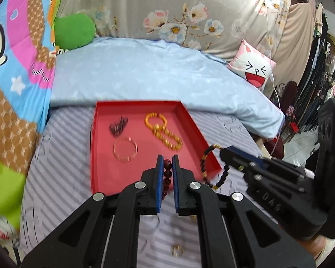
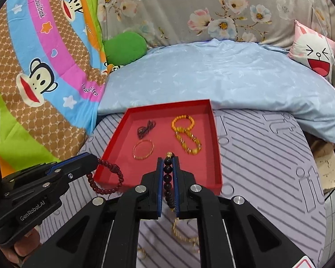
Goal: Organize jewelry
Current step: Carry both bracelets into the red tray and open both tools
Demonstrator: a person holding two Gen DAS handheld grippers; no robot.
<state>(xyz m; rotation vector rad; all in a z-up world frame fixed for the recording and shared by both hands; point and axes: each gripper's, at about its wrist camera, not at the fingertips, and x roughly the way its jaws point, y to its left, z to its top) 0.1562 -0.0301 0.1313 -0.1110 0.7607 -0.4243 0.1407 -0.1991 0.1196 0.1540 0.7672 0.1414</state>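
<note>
Item: red tray (image 1: 101, 156), set on a striped bed sheet (image 2: 268, 156), ahead of both grippers.

Contents already placed in the tray: an orange bead bracelet (image 1: 155, 118), a gold chain bracelet (image 1: 167, 139) touching it, a thin gold bangle (image 1: 125, 149) and a small dark tangled piece (image 1: 118, 126), all lying ahead of the left gripper.

Left gripper (image 1: 167, 167): clamped on a dark red bead bracelet (image 1: 167, 174), which is held over the near part of the tray; the rest of the loop is seen hanging off the near left corner in the right wrist view.

Right gripper (image 2: 168, 167): clamped on a black bead bracelet with gold beads (image 2: 168, 172), held over the near edge of the tray, just right of the left gripper.

Outstanding: a gold ring (image 1: 177, 250) and a gold chain (image 2: 183, 234) are seen on the sheet beneath the grippers, outside the tray; other small pieces there are too blurred to identify.

Progress, as judged: roughly half done. Four pieces are stowed, two are in hand and not yet released, and at least two are left to be collected.
</note>
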